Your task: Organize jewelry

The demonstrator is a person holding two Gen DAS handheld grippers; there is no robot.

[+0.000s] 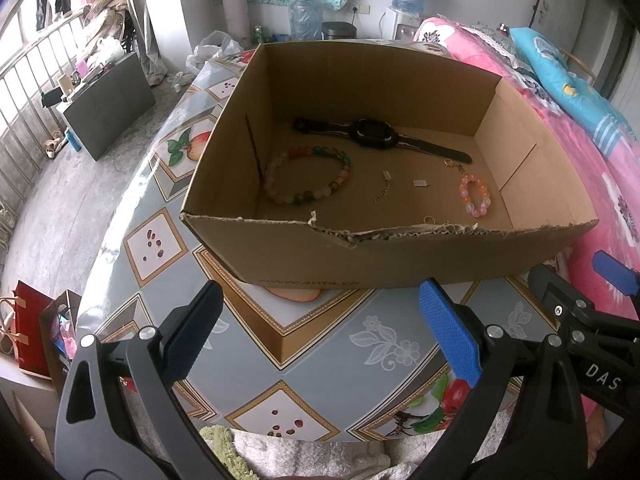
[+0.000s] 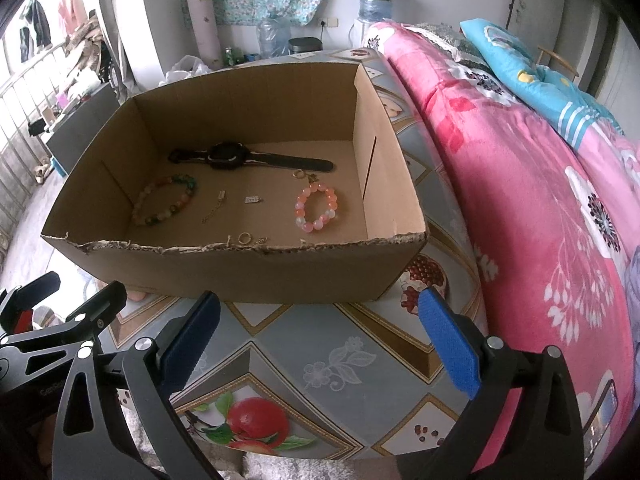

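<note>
An open cardboard box (image 1: 400,256) (image 2: 240,272) sits on the patterned table. Inside lie a black watch (image 1: 376,134) (image 2: 228,156), a multicolour bead bracelet (image 1: 308,174) (image 2: 164,198), a pink bead bracelet (image 1: 475,194) (image 2: 316,206), a thin gold chain (image 1: 385,190) (image 2: 214,208), a small silver piece (image 1: 420,183) (image 2: 253,199) and small gold rings (image 2: 244,238) near the front wall. My left gripper (image 1: 320,320) is open and empty, in front of the box. My right gripper (image 2: 320,324) is open and empty, also in front of the box.
The table (image 1: 320,344) (image 2: 340,344) has a fruit-pattern cloth. A bed with a pink floral quilt (image 2: 540,180) (image 1: 600,184) runs along the right. A dark cabinet (image 1: 108,104) stands on the floor at left. Bags (image 1: 32,328) sit at the lower left.
</note>
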